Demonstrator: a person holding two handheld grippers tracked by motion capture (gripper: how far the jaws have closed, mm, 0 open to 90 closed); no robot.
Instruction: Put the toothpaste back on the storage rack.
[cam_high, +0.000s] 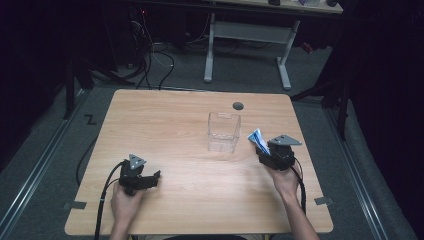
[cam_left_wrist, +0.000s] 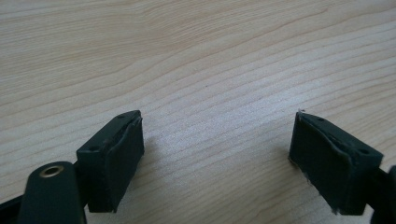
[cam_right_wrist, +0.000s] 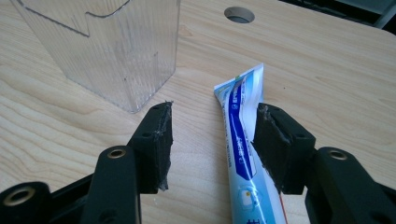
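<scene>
A white and blue toothpaste tube (cam_high: 258, 138) lies on the wooden table (cam_high: 165, 115), just right of a clear, empty plastic container (cam_high: 223, 131). My right gripper (cam_high: 264, 150) is right behind the tube. In the right gripper view the tube (cam_right_wrist: 238, 121) runs between the jaws, close against the right-hand pad (cam_right_wrist: 271, 140). A clear gap separates it from the left-hand pad, so my right gripper (cam_right_wrist: 212, 107) is open. The container (cam_right_wrist: 107, 46) stands ahead to the left. My left gripper (cam_high: 156, 177) rests at the front left, and the left gripper (cam_left_wrist: 219, 121) is open over bare wood.
A round cable hole (cam_high: 238, 106) sits near the table's far edge, behind the container. Beyond the table stand a white desk frame (cam_high: 250, 35) and loose cables on the floor. Each gripper trails a black cable toward the front edge.
</scene>
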